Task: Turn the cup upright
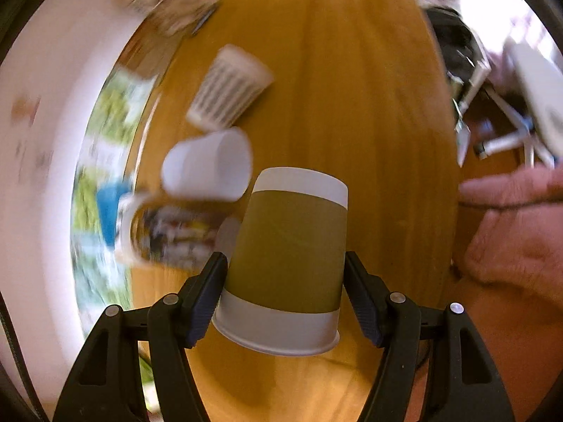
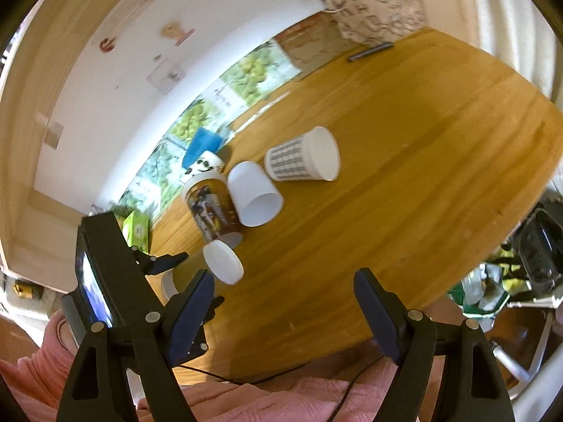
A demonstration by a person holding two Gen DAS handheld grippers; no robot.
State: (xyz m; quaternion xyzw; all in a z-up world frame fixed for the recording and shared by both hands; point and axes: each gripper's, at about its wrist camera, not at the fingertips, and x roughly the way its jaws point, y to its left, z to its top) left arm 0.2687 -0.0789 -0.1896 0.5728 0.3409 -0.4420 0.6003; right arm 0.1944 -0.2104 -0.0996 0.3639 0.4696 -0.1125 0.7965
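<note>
Clearly the flip is under way but not finished. The left tongs (image 1: pixel 285 274) grip an olive-banded paper cup (image 1: pixel 286 256) across its lower body, both pads pressed to its sides, and the cup appears lifted off the wooden table (image 1: pixel 369 123), tilted, with its rolled rim nearest the camera and its closed base pointing away. From the right wrist view what seems to be the same cup's white base (image 2: pixel 223 261) shows just beyond the left tongs, though blur makes that a guess. So the pick-up is done; what remains, as I judge it, is to complete the turn so the mouth faces up, set the base on the table and let go.

The right tongs (image 2: pixel 285 300) hang wide open over the near table edge, holding nothing. Further back, a plain white cup (image 1: pixel 207 165) and a striped paper cup (image 1: pixel 228 88) lie on their sides, with a picture-printed mug (image 2: pixel 211 207) beside them, also lying down. These look untouched, so they may want the same treatment.
</note>
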